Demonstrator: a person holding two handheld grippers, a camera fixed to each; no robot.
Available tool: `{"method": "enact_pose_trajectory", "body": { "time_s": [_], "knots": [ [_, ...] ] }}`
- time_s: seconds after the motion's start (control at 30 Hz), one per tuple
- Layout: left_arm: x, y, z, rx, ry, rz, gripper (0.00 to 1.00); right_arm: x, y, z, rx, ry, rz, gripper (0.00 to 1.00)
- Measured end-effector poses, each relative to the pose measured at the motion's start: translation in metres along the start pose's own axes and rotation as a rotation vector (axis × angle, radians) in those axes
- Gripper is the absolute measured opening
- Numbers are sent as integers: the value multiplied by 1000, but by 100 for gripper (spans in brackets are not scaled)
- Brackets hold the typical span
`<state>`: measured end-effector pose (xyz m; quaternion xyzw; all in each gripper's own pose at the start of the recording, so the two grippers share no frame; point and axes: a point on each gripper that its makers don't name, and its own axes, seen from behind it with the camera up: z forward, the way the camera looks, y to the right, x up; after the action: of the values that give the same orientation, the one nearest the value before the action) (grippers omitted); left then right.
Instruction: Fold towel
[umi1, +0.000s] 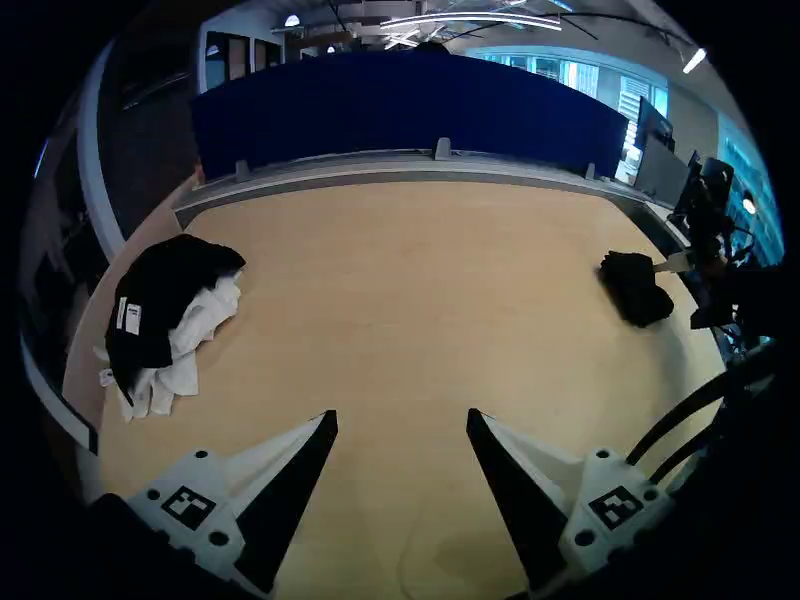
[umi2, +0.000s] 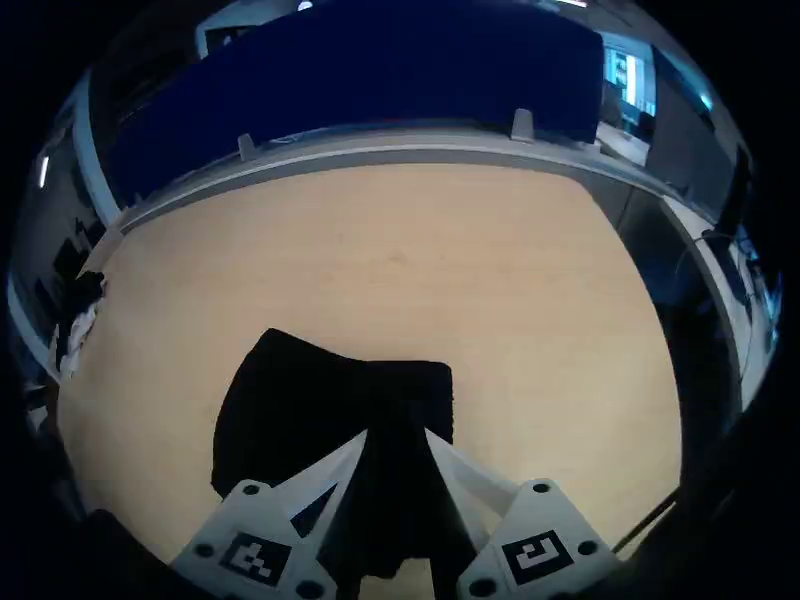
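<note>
A folded black towel (umi2: 320, 400) lies on the wooden table (umi2: 420, 260) just ahead of my right gripper (umi2: 398, 432). Its two fingers stand close together with a fold of the black cloth pinched between them. In the left gripper view the same black towel (umi1: 636, 288) sits near the table's right edge, with the right gripper's pale fingers (umi1: 672, 264) at its far side. My left gripper (umi1: 400, 415) hovers open over bare table (umi1: 420, 280), nothing between its fingers.
A heap of black and white towels (umi1: 165, 320) lies at the table's left edge, also glimpsed as a heap (umi2: 80, 310) in the right gripper view. A blue divider (umi1: 400, 110) backs the table. A dark chair frame (umi1: 700, 420) stands at right.
</note>
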<state>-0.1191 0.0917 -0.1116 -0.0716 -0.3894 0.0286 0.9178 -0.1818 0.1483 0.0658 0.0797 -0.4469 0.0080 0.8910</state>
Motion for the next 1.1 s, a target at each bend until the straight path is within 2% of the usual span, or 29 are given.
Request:
{"method": "enact_pose_trajectory", "body": {
  "time_s": [0.2,0.37,0.6,0.8,0.87,0.97,1.1],
  "knots": [
    [1,-1,-2,1,2,-2,96,19,-1,-4,-2,38,-29,26],
    [-1,-3,-3,4,2,-5,96,30,-2,2,-14,55,-39,26],
    [-2,-3,-7,8,5,-6,96,23,1,12,-45,27,-39,26],
    [-3,-6,-6,10,4,-11,96,22,2,10,-54,29,-33,27],
    [-2,-6,-6,9,5,-8,96,22,4,9,-63,30,-41,34],
    [0,-5,-6,8,7,-5,96,23,5,8,-74,35,-53,49],
    [1,-4,-6,6,9,-6,96,25,4,7,-74,41,-59,59]
  ]
}}
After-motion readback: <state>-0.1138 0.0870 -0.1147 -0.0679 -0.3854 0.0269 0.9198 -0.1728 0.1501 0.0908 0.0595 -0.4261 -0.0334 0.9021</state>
